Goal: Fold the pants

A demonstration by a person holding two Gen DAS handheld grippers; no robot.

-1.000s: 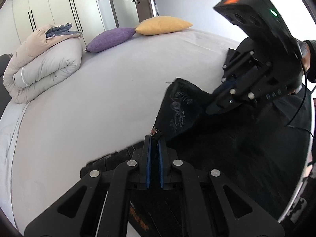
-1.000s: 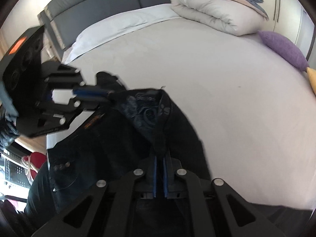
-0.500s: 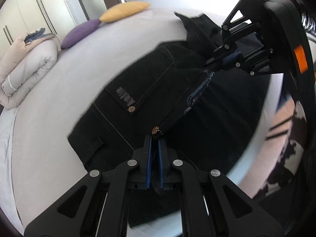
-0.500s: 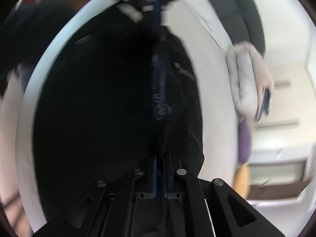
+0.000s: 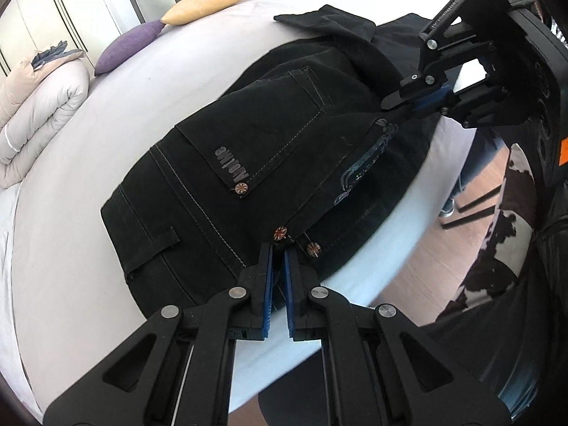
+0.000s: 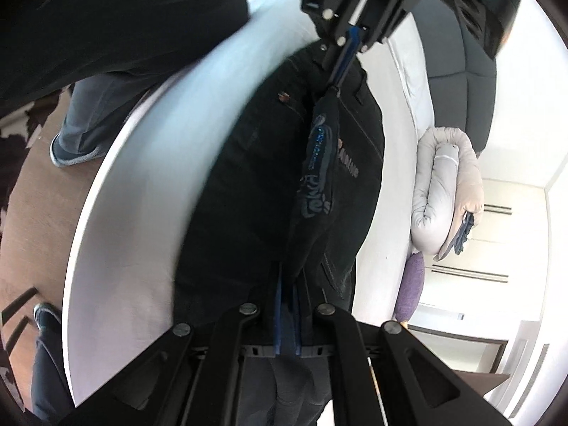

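Both tools angle down over the bed's [image 5: 71, 220] near edge. The left tool [image 5: 278, 248] is clamped on the black jeans' [image 5: 269, 149] waistband by a rivet; the right tool [image 5: 394, 101] pinches the same band farther along. The jeans lie on the bed, back pocket up, waistband stretched taut between the tools.

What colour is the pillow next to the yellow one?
Purple pillow, clearest in the left wrist view.

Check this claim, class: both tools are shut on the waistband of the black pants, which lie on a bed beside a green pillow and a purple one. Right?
Not quite: the pillow beside the purple pillow is yellow, as the left wrist view shows. The left tool and right tool are shut on the black pants on the bed.
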